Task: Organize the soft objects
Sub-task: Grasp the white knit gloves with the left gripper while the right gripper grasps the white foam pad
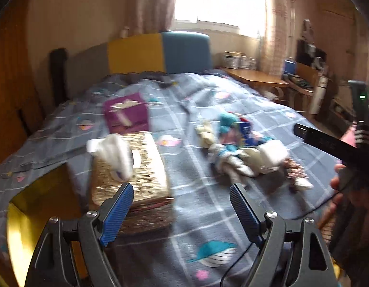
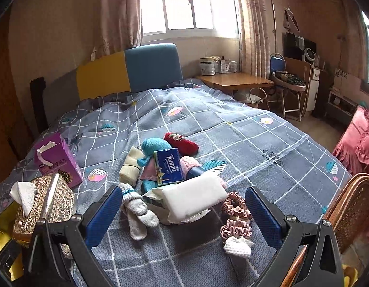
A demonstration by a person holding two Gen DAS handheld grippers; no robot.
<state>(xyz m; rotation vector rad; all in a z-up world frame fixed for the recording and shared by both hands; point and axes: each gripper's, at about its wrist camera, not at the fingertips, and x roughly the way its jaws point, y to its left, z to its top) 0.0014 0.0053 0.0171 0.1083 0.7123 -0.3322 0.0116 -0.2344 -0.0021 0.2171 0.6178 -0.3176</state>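
Observation:
A pile of soft things lies on the grey checked bedspread (image 2: 244, 141): a white tissue pack (image 2: 194, 197), a blue Tempo pack (image 2: 169, 167), grey socks (image 2: 136, 212), a teal sock (image 2: 154, 144), a red sock (image 2: 182, 143), a cream roll (image 2: 132, 165), pink scrunchies (image 2: 236, 217) and a white knit piece (image 2: 238, 246). My right gripper (image 2: 182, 205) is open and empty, just short of the pile. My left gripper (image 1: 182, 198) is open and empty above the bedspread (image 1: 196, 215), between the gold tissue box (image 1: 134, 167) and the blurred pile (image 1: 241, 150).
A purple tissue box (image 2: 56, 160) and the gold tissue box (image 2: 44, 203) stand at the bed's left edge. A wooden side table (image 2: 234, 80) with tins, a chair (image 2: 287, 88) and a pink-covered piece of furniture (image 2: 359, 141) are to the right. A wicker chair back (image 2: 349, 210) is close on the right.

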